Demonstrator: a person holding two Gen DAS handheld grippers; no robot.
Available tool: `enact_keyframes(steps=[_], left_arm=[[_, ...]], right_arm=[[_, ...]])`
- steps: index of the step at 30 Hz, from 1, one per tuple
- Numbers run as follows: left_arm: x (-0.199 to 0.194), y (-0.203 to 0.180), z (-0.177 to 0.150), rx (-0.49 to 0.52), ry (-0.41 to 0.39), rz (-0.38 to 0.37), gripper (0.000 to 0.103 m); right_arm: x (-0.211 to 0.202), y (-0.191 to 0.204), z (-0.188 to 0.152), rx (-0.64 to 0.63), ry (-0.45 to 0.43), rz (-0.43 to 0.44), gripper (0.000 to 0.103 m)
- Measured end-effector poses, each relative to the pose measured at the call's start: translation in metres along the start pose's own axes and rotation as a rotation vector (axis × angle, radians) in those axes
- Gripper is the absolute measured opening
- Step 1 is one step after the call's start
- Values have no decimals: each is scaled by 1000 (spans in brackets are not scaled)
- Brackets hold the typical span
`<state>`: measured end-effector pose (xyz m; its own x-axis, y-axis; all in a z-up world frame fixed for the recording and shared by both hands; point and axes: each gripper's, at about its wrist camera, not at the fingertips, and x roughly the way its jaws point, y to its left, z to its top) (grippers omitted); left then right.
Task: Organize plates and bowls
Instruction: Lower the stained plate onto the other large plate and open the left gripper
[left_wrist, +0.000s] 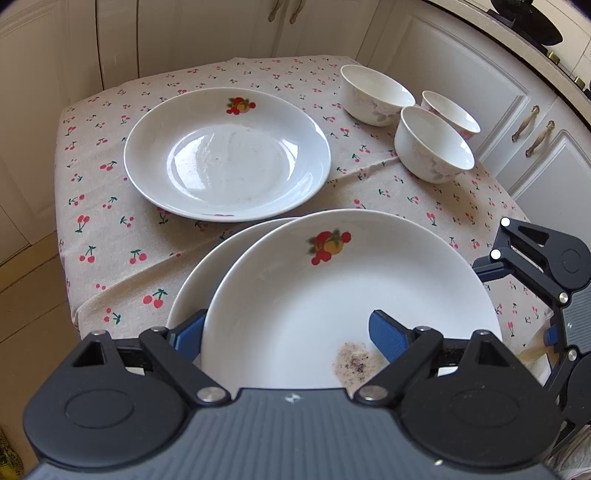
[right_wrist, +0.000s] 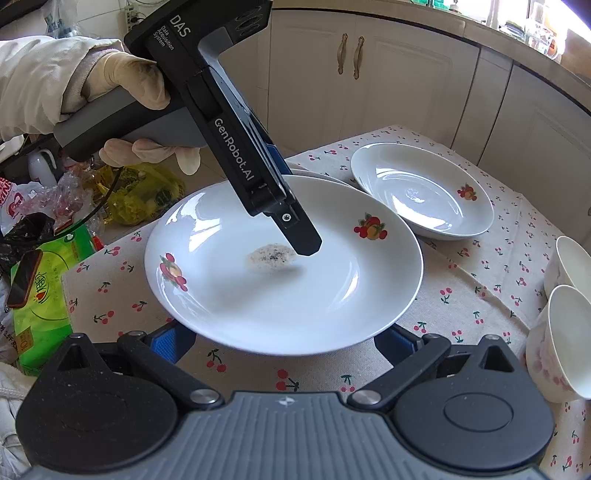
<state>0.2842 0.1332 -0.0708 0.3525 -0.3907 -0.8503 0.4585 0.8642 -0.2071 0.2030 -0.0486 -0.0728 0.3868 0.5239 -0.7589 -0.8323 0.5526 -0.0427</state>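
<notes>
Above the stained plate (right_wrist: 284, 266), we are seeing the left gripper (right_wrist: 295, 236) pinching its near rim between its fingers; the right gripper's (right_wrist: 284, 343) fingers are standing spread beside it.

The round glazed ceramic plate nearest the cameras (left_wrist: 332, 295) is white, with a red-and-orange fruit motif with green leaves on its rim and a brownish speckled stain (left_wrist: 352, 362) on its surface. The second round ceramic plate farther back (left_wrist: 225, 155) is white with the same fruit motif. Three small round ceramic bowls (left_wrist: 432, 144) are white with faint pinkish-grey flowers. The cloth covering the bench (left_wrist: 110, 206) is beige, printed with red cherries on green stems. The left claw (left_wrist: 288, 332) is black and grey with blue pads (left_wrist: 388, 332). The cabinet doors (right_wrist: 406, 74) are cream.
</notes>
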Motion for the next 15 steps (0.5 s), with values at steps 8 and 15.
enact_keyframes(steps=[8,15], left_arm=[[1,-3,3,17,21,24,90],[-2,-3,2,22,12,41,90]], right_arm=[[-1,2,0,-4,1,-12,103],[-5,3,0,-2,-7,-15,103]])
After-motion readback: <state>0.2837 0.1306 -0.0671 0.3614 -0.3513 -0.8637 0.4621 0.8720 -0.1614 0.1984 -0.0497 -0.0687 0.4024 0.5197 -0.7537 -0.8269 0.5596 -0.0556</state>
